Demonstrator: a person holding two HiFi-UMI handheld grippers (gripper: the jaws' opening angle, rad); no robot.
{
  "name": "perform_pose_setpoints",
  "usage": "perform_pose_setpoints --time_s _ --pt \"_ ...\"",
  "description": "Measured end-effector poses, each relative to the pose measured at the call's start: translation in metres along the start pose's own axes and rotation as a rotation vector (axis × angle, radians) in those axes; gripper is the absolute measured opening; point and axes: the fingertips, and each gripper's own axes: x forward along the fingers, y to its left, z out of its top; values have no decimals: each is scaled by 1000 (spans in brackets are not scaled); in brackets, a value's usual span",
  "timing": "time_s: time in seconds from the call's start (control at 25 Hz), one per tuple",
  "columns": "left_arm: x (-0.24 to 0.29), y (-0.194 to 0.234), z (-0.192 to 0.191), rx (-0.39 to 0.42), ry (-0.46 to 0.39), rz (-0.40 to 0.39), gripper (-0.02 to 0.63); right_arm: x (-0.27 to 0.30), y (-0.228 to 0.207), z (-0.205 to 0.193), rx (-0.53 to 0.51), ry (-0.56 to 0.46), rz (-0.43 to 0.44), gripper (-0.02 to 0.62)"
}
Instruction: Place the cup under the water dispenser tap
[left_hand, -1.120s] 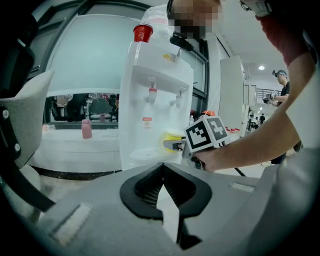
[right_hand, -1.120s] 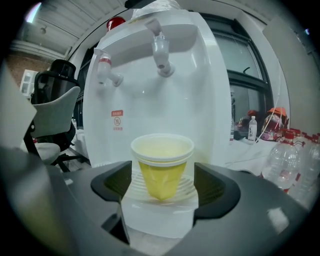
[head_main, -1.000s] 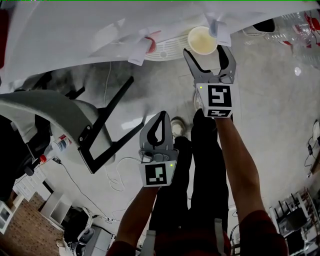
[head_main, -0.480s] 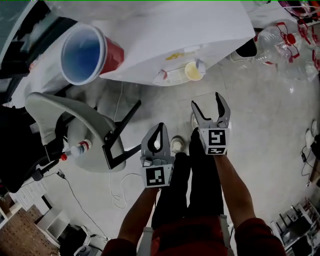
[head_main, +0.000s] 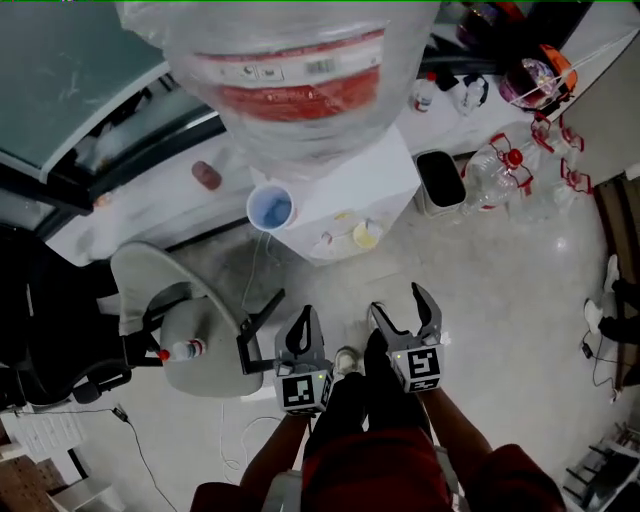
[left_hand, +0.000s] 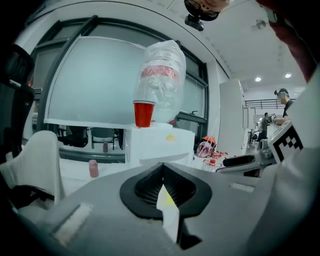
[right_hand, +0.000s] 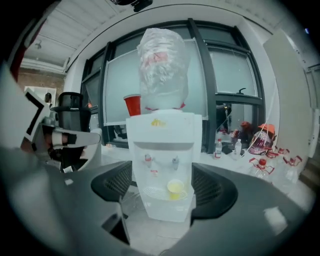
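Note:
A small yellow cup (right_hand: 175, 187) stands on the drip tray of the white water dispenser (right_hand: 162, 135), below its right tap (right_hand: 175, 161). From the head view the cup (head_main: 367, 234) sits at the dispenser's (head_main: 370, 185) front, well ahead of both grippers. My right gripper (head_main: 400, 302) is open and holds nothing; its two fingers (right_hand: 216, 187) frame the dispenser from a distance. My left gripper (head_main: 304, 316) is shut with nothing in it (left_hand: 162, 167). A red cup (head_main: 270, 209) rests on top of the dispenser beside the wrapped water bottle (head_main: 290, 70).
A grey chair (head_main: 165, 285) stands left of the dispenser with a small bottle (head_main: 185, 350) on it, and a black office chair (head_main: 40, 330) beyond. Right of the dispenser are a black bin (head_main: 440, 180) and several empty water bottles (head_main: 510, 165). A cable (head_main: 235, 440) lies on the floor.
Both grippers have drawn back from the dispenser, which now looks much smaller and farther off. The yellow cup stays on the drip tray. The right gripper stays open, the left shut.

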Motion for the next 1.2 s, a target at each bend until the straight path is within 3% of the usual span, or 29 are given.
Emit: perform_pose_setpoints --time_s 0.28,0.6,0.84,1.0,1.2 --pt "-39 2 72 44 -76 38 6 -64 4 87 -43 -123 -29 360" --pt "-87 -11 176 155 -259 60 6 -118 13 191 -152 -284 -44 351" --pt "-116 -19 242 229 -379 74 6 -151 4 264 -189 -413 -104 339" --pt "-133 -15 280 252 -464 93 6 -162 -2 295 -227 -449 -124 339" --pt "-145 -6 292 272 -503 122 6 -169 -5 312 -208 -545 -132 336"
